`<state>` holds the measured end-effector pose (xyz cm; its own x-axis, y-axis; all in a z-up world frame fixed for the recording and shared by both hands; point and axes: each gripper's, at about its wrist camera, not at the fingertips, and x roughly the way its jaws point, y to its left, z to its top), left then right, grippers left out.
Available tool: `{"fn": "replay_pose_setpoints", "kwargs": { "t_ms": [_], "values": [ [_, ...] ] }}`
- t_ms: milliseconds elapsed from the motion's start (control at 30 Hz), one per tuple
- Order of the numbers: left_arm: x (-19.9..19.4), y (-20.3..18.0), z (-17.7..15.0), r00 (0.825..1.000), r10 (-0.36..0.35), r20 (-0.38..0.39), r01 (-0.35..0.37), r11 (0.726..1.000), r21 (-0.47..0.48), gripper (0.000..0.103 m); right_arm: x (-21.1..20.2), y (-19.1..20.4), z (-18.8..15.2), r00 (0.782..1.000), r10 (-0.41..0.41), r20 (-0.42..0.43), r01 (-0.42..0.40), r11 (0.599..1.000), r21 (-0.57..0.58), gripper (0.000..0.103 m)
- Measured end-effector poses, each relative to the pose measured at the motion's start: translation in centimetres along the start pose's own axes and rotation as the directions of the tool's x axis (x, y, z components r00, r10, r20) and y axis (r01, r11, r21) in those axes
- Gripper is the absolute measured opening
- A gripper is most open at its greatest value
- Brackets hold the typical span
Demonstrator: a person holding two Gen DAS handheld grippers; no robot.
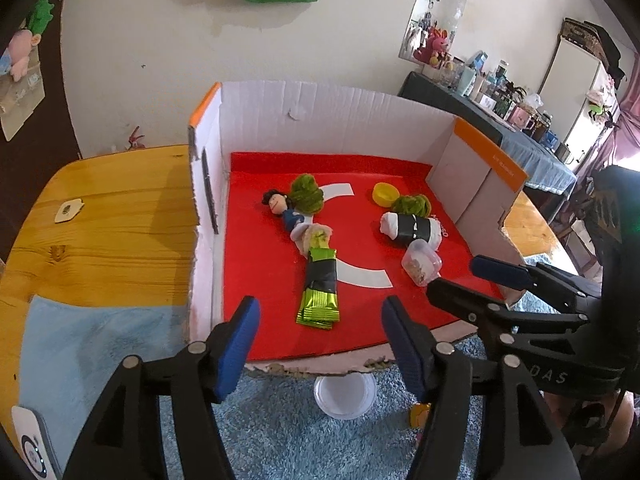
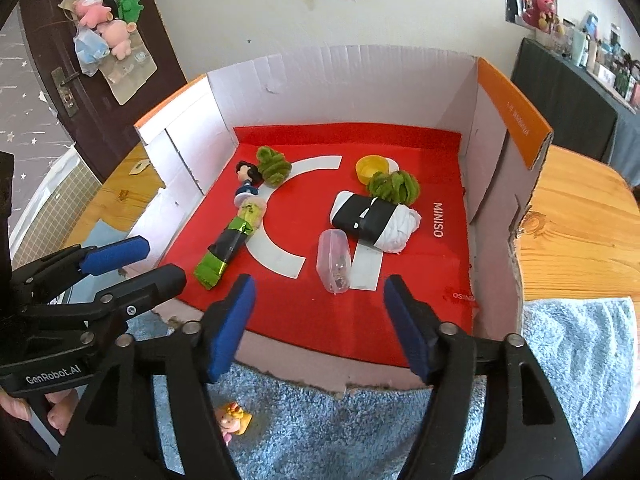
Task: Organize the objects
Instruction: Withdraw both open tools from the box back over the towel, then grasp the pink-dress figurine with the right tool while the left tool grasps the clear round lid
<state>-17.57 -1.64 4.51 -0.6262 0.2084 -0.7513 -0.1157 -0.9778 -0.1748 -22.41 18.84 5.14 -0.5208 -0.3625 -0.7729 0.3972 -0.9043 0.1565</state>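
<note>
Hand-held grippers [image 1: 320,320] [image 2: 318,322] (both agape) near box edge [image 2: 360,384]

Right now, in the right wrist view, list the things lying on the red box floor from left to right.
Green foil packet → clear plastic capsule → white roll wrapped in black tape. The doll and the green pom-poms overlap these in the order, so I leave them out.
</note>
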Motion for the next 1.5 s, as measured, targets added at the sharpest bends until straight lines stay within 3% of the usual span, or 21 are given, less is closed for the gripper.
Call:
{"fn": "replay_pose_setpoints", "kwargs": {
  "t_ms": [67,200,400,967,1500],
  "values": [
    [-0.4,0.0,-0.1,1.0,0.0,0.005,0.0,1.0,-0.001,0.066,-0.4,0.2,-0.1,1.0,-0.001,0.006,0.001,1.0,-0.003,0.067],
    [-1.4,0.0,-0.3,0.999,0.023,0.028,-0.023,1.0,0.0,0.079,-1.1,0.5,-0.3,1.0,-0.003,0.021,0.003,1.0,-0.01,0.077],
    [-2.9,0.1,-0.8,0.998,0.042,0.053,-0.042,0.999,-0.003,0.088,-2.6,1.2,-0.9,0.999,-0.014,0.046,0.016,0.999,-0.035,0.08],
    [-5.3,0.2,-3.1,0.996,0.061,0.068,-0.06,0.998,-0.013,0.093,-4.8,1.9,-3.5,0.998,-0.021,0.067,0.024,0.999,-0.047,0.085],
    [-4.5,0.5,-6.8,0.998,0.067,0.022,-0.066,0.997,-0.025,0.093,-4.1,2.8,-7.6,1.0,-0.006,0.015,0.007,0.998,-0.056,0.085]
  ]
}}
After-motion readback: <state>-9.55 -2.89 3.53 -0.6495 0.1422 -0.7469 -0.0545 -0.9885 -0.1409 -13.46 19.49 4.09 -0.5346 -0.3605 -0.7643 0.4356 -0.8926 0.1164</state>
